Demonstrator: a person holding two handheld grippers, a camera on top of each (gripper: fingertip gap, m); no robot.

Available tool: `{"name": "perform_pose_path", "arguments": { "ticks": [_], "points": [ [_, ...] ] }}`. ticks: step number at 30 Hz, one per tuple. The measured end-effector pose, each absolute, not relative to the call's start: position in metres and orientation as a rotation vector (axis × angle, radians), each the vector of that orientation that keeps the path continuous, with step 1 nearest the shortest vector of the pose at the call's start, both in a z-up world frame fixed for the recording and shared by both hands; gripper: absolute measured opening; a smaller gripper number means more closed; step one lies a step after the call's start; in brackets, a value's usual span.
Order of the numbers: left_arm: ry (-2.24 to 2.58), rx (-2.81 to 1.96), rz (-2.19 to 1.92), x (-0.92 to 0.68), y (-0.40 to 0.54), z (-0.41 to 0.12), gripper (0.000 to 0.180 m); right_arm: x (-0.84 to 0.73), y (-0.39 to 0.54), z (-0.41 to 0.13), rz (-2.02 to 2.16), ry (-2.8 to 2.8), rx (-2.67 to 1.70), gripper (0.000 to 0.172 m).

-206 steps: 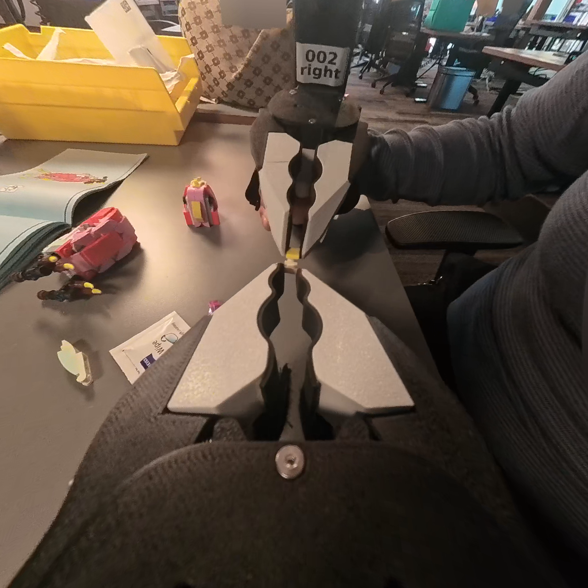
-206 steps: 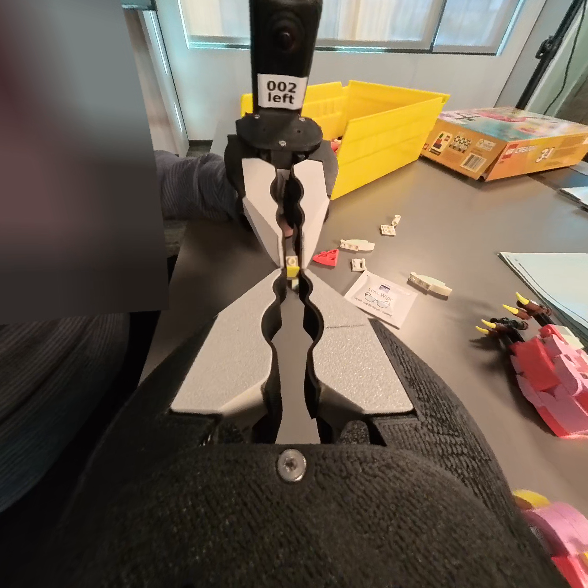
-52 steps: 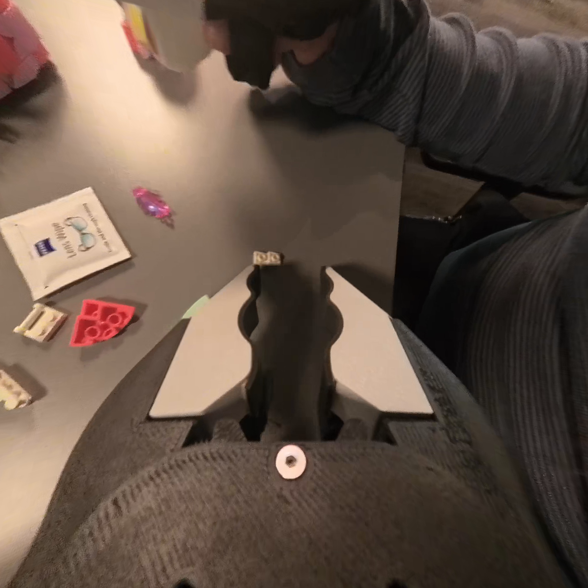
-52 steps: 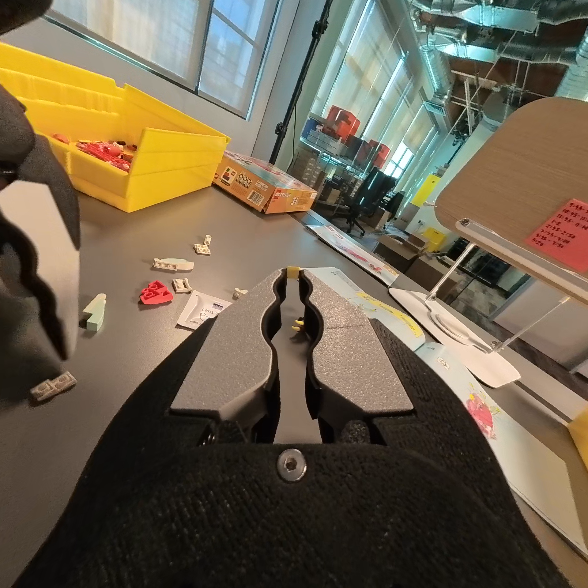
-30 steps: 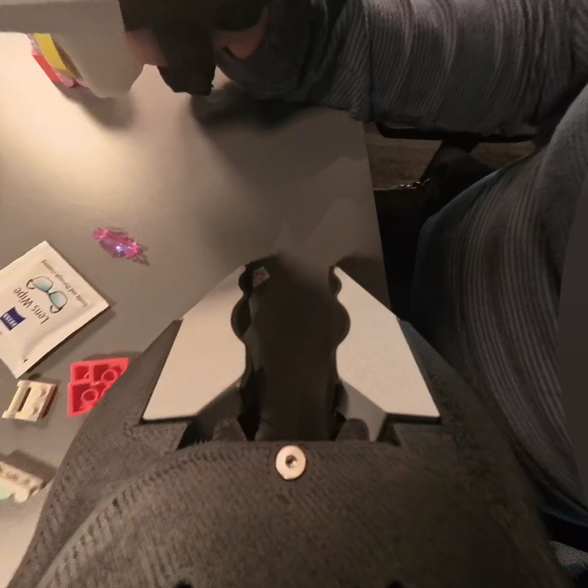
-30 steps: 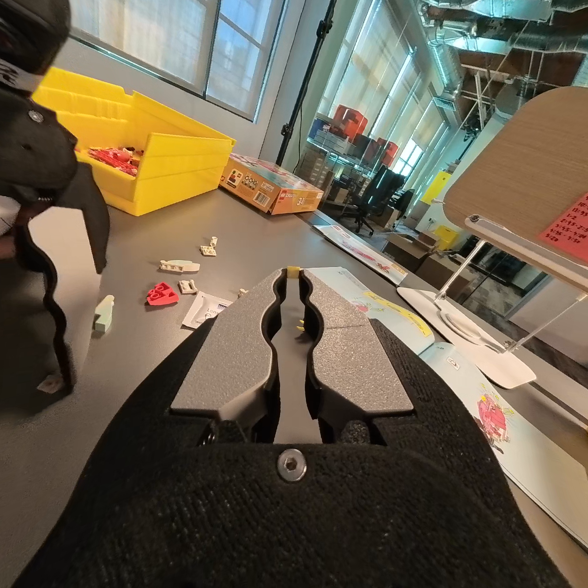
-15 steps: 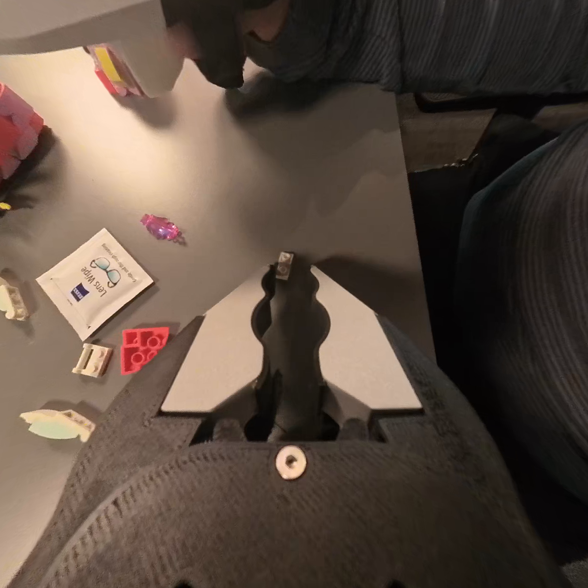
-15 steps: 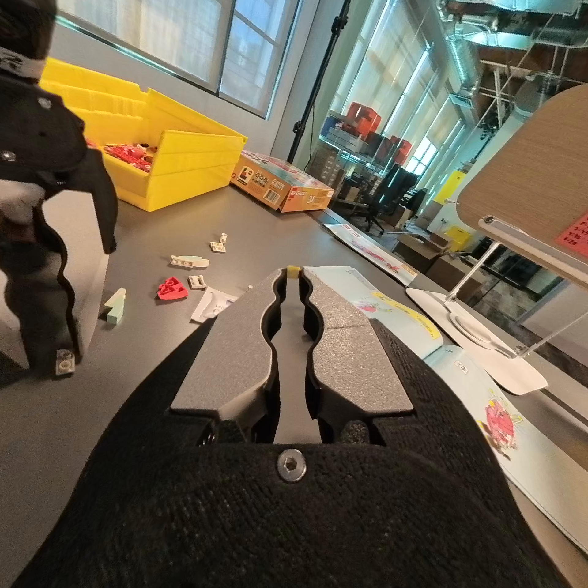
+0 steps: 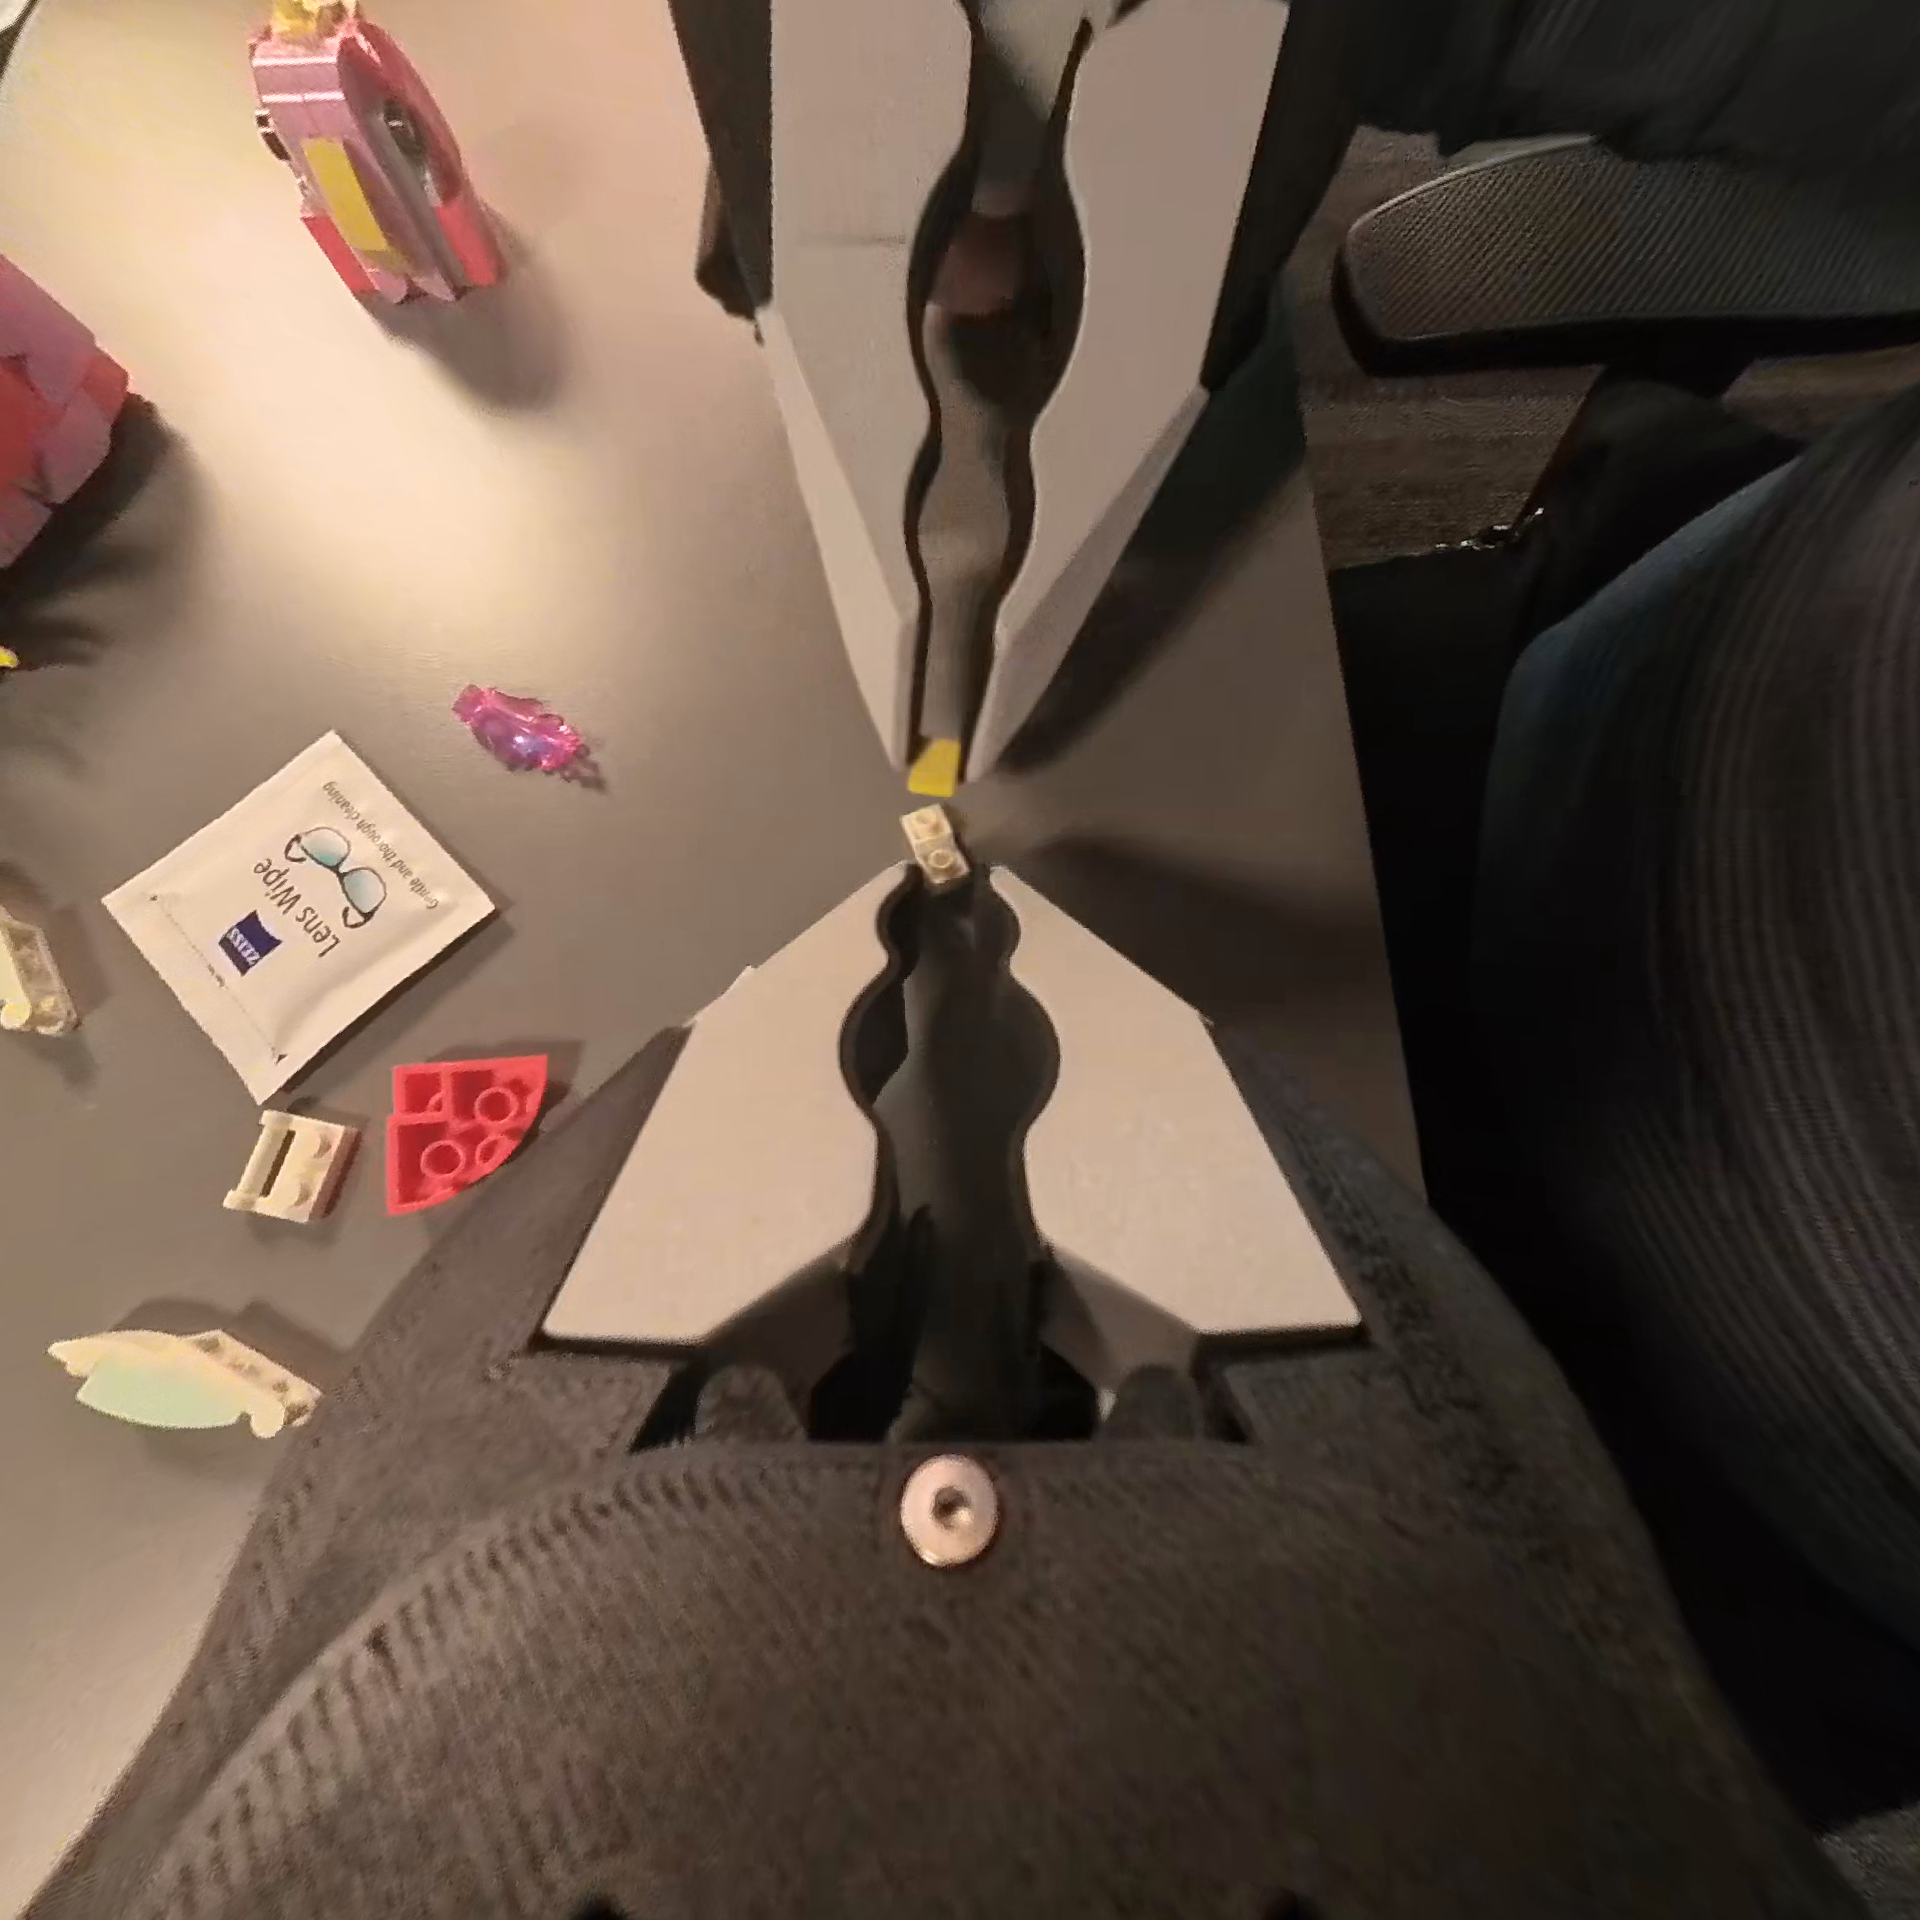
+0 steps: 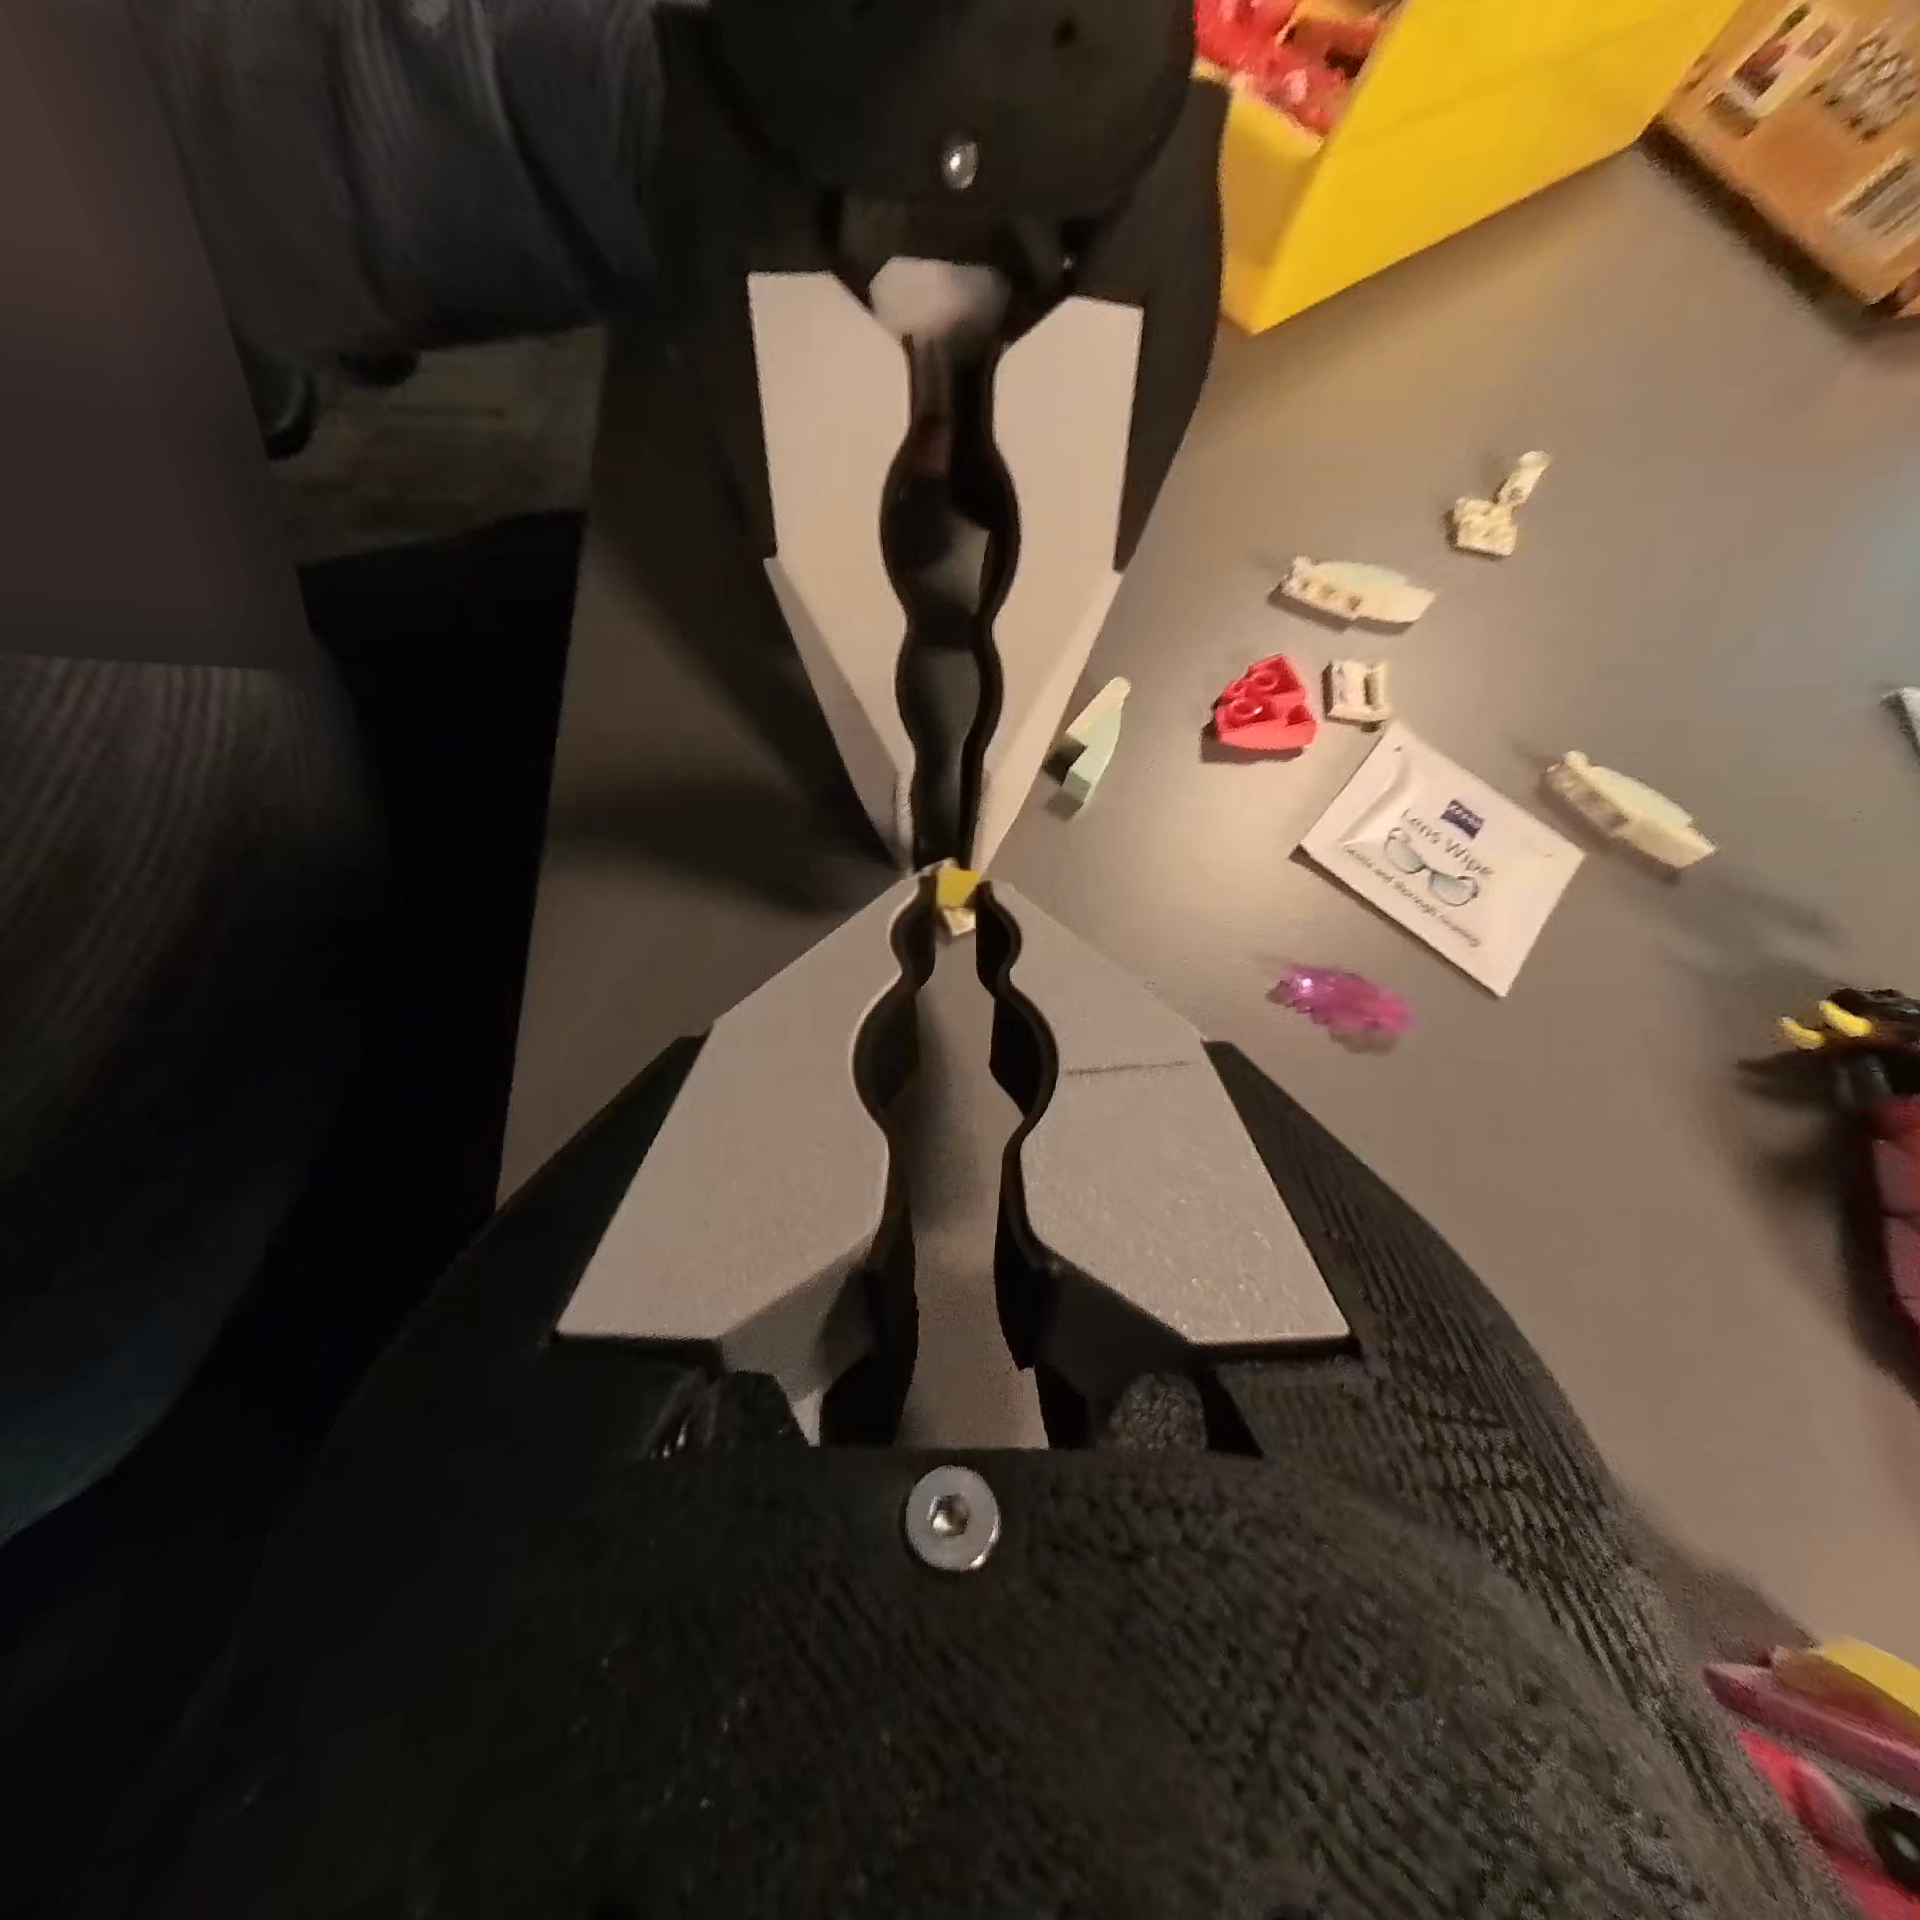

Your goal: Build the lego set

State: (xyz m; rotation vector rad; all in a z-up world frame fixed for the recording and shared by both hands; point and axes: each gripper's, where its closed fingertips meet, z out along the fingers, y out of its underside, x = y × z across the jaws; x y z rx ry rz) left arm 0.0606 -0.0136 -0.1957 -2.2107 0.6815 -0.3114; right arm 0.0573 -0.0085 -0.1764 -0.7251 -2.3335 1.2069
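Left wrist view. The left hand-held gripper (image 9: 943,871) is clenched on a small cream two-stud plastic plate (image 9: 934,844), gripped by its near end so the studded end juts free toward 12 o'clock. Facing it, the right hand-held gripper (image 9: 935,764) pinches a tiny yellow plastic wedge piece (image 9: 931,771). Wedge and plate are tip to tip with a sliver of air between; both are held by their far ends, apparently so the mating faces stay exposed. On the grey worktop (image 9: 644,499) at 9 o'clock lies a white lens-wipe sachet (image 9: 296,906), with a clear pink gem piece (image 9: 516,727) above it, a red quarter-round studded plate (image 9: 457,1130) and a cream clip piece (image 9: 291,1164) below. A pink-and-yellow brick figure (image 9: 369,177) stands at 11 o'clock.

Right wrist view. The right hand-held gripper (image 10: 951,896) grips the yellow wedge (image 10: 954,885) at its very tip. A cream edge, judged to be the plate (image 10: 957,923), shows just behind it; whether the two touch cannot be told here. The left hand-held gripper (image 10: 943,854) comes in from 12 o'clock, nose to nose. Loose pieces sit at 2 to 3 o'clock, well apart from the grippers: a pale green slope piece (image 10: 1093,756), the red plate (image 10: 1262,704), the sachet (image 10: 1439,854), the pink gem (image 10: 1340,1000). A yellow plastic bin (image 10: 1455,135) stands at 1 o'clock.
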Motion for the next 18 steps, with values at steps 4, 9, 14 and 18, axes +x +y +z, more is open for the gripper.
{"name": "perform_pose_path", "arguments": {
  "ticks": [4,9,14,18],
  "points": [
    [0.681,-2.213,-0.328,0.061,-0.013,-0.196,0.008,0.061,-0.009,-0.181,1.209,-2.384,-0.750,0.006],
    [0.680,-2.210,-0.321,0.061,-0.012,-0.196,0.008,0.058,-0.003,-0.182,1.218,-2.395,-0.763,0.006],
    [0.604,-2.229,-0.326,0.058,-0.012,-0.195,0.028,0.056,0.002,-0.179,1.250,-2.371,-0.790,0.006],
    [0.592,-2.224,-0.254,0.061,-0.010,-0.195,0.020,0.056,0.001,-0.178,1.272,-2.367,-0.790,0.006]
  ]
}}
